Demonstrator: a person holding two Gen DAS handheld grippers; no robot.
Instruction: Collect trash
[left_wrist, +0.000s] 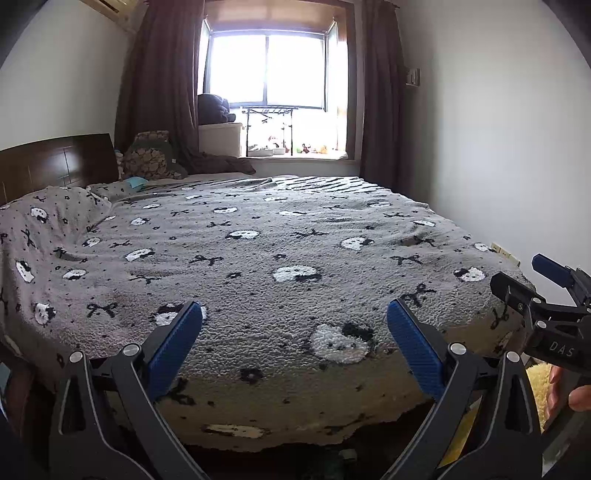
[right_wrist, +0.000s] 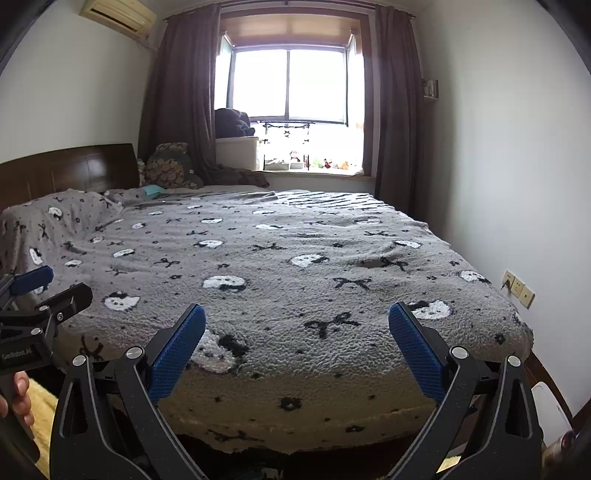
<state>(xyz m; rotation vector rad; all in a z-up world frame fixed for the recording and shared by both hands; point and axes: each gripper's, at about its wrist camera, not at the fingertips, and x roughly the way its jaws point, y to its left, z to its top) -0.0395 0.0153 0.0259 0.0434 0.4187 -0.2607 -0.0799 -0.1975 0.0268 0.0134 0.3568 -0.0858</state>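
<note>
My left gripper (left_wrist: 294, 314) is open and empty, held at the foot of a bed covered by a grey blanket (left_wrist: 258, 251) with white cat faces and black bows. My right gripper (right_wrist: 296, 315) is open and empty too, beside it over the same foot edge. The right gripper shows at the right edge of the left wrist view (left_wrist: 528, 284), and the left gripper shows at the left edge of the right wrist view (right_wrist: 55, 288). A small teal item (left_wrist: 133, 181) lies near the pillows at the head of the bed; it also shows in the right wrist view (right_wrist: 153, 190). No clear trash shows on the blanket.
A dark wooden headboard (left_wrist: 55, 162) stands at the left. A patterned cushion (left_wrist: 151, 157) and dark clothes lie by the curtained window (left_wrist: 269, 70). A white wall (right_wrist: 517, 147) with sockets (right_wrist: 519, 288) runs close along the bed's right side. A yellow rug (left_wrist: 537, 384) lies on the floor.
</note>
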